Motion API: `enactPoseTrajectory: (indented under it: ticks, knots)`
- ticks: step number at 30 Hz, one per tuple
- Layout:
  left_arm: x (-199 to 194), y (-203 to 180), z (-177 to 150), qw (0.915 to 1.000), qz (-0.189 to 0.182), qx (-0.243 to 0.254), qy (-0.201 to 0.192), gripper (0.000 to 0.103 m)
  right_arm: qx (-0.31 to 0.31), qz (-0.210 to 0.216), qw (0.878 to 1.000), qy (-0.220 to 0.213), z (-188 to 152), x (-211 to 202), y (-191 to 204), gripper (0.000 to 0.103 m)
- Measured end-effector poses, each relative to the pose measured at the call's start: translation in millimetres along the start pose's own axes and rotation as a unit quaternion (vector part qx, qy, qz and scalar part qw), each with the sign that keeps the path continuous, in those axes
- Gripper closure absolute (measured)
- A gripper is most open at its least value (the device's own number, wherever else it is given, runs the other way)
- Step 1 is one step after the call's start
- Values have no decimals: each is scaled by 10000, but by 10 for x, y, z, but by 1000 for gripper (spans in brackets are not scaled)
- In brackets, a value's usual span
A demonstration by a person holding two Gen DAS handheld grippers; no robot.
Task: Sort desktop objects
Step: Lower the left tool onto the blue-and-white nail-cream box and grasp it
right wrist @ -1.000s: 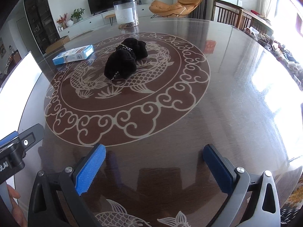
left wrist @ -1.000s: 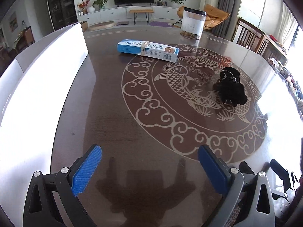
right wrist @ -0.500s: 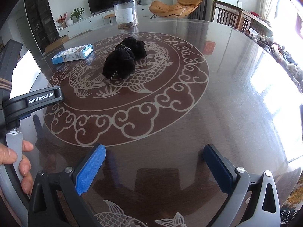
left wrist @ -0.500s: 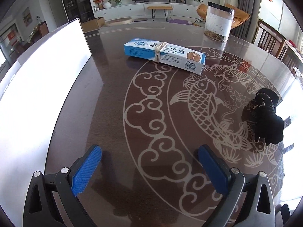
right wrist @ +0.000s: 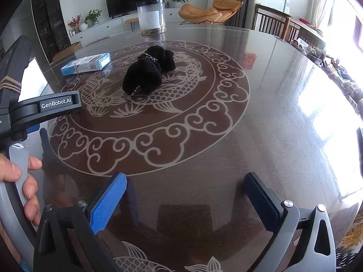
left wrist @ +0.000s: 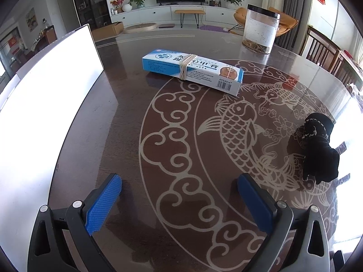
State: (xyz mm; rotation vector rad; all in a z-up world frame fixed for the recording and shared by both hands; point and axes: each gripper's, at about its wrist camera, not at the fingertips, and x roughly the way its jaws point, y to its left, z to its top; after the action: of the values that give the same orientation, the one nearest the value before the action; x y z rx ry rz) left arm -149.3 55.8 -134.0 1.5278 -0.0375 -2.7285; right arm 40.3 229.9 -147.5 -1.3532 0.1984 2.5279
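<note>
A blue and white carton (left wrist: 192, 70) with a rubber band around it lies flat on the round dark table, well ahead of my open left gripper (left wrist: 179, 195). A black bundle of fabric (left wrist: 317, 149) rests on the fish pattern to that gripper's right. In the right wrist view the same black bundle (right wrist: 147, 74) sits mid-table with the carton (right wrist: 87, 64) to its left, both far ahead of my open right gripper (right wrist: 185, 192). Nothing is between either pair of fingers. The left gripper's body (right wrist: 40, 111) and a hand (right wrist: 20, 176) show at that view's left edge.
A clear jar with a black lid (left wrist: 261, 31) stands at the far side of the table. A large white panel (left wrist: 45, 104) lies along the table's left side. Wooden chairs (right wrist: 279, 26) stand beyond the table's right rim.
My left gripper has moved forward towards the carton, which now looks larger and closer. It has come into the right wrist view from the left. The right gripper has hardly moved.
</note>
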Motion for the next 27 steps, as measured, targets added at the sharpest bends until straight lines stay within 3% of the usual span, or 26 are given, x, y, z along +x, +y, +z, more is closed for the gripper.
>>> enactPoseTrajectory:
  ticks: [4,7,13,19,21,24,27]
  knots:
    - [92,-37,170,9991,-107,-147,373,0,2,1,10000,-8,-1,1,3,0]
    - [148,-8,472,9926,-755,-687,660,0,0,0,10000,-10,-4,0,2,0]
    - [186,35,1227,9802,-1029,-1619,484,0,8,-7,10000,-43,2,9,6,0]
    - [525,-30,1555,9797,-510,-1821,669,0,-32,25,10000,-90,12,10,9,0]
    - [665,-81,1572,9812,-274,-1757,744,0,-33,27,10000,-87,15,13,12,0]
    - [826,-91,1522,9768,-78,-1937,911,0,-34,28,10000,-89,10,7,15,0]
    - [852,-163,1509,9787,101,-1880,821,0,-44,37,9999,-93,14,14,15,0]
